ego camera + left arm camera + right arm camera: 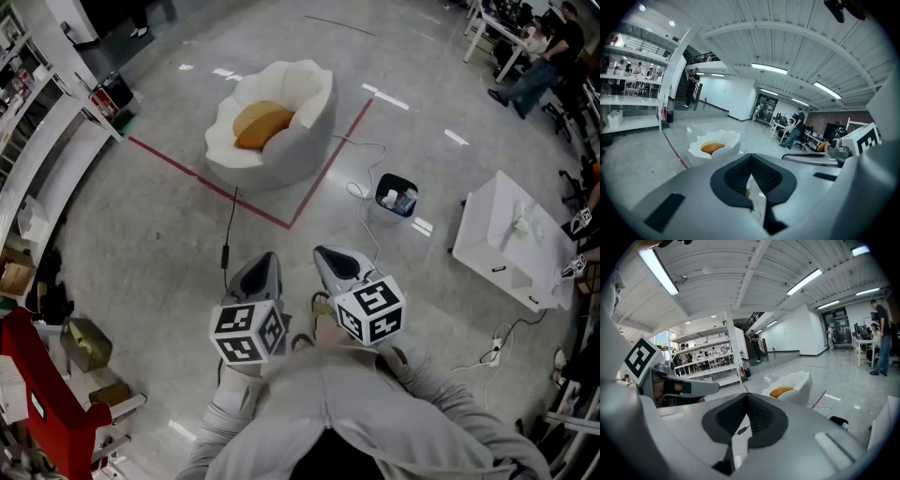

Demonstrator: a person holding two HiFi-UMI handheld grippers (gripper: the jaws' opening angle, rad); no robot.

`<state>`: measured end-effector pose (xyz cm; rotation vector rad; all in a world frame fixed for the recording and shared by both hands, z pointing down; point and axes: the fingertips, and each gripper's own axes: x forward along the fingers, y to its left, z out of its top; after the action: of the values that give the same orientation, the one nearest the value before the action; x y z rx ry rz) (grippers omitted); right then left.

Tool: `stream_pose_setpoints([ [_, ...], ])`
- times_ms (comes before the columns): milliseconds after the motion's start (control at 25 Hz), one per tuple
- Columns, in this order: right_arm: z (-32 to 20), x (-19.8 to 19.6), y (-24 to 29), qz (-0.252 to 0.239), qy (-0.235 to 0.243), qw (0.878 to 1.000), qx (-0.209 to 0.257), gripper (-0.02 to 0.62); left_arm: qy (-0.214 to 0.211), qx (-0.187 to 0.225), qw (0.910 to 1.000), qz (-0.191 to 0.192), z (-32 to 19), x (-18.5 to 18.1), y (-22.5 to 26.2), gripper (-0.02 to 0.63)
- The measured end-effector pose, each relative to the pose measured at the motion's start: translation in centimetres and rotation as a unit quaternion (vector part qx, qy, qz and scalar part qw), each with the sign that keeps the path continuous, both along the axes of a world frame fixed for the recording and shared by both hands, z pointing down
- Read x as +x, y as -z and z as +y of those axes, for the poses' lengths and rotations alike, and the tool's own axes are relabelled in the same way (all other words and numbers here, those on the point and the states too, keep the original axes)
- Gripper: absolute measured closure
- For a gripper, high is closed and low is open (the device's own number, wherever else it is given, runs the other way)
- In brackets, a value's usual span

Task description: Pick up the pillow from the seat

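An orange pillow [260, 123] lies in a white petal-shaped seat [305, 141] on the floor, far ahead of me. My left gripper [261, 271] and right gripper [336, 261] are held side by side near my body, well short of the seat. Both are shut with nothing between the jaws. The left gripper view shows its closed jaws [750, 157] below the distant seat [729, 140] and pillow [712, 148]. In the right gripper view the closed jaws [746, 397] sit left of the seat [799, 383] and pillow [781, 392].
Red tape [187, 171] marks the floor by the seat. A black bin [397, 196] and a white cable [359, 187] lie to its right, a black cable [228, 234] in front. A white table [511, 239] stands at right, shelves [37, 159] at left, seated people [536, 70] far right.
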<state>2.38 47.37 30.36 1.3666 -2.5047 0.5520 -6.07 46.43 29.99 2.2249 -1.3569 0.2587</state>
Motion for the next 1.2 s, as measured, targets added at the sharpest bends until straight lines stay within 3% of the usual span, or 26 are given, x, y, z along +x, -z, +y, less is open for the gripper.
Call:
stream_pose_setpoints([
  [320,0.6,-1.5,-0.6,-0.001,0.014,1.0,-0.005,0.597,-0.005,-0.008,0.9999,-0.005,1.0,-1.4,-0.5,0.6],
  [760,-2.9,-0.5,-1.3,0.005,0.025,1.0,-0.015,0.597,-0.009,-0.012,0.9999,0.001,-2.3,0.4,-0.6,0.6],
  [1200,-8.2,0.9,-0.3,-0.002,0.059,0.998,-0.01,0.595,0.038,-0.017,0.9991,0.004,-7.4,0.8,-0.4,0.6],
])
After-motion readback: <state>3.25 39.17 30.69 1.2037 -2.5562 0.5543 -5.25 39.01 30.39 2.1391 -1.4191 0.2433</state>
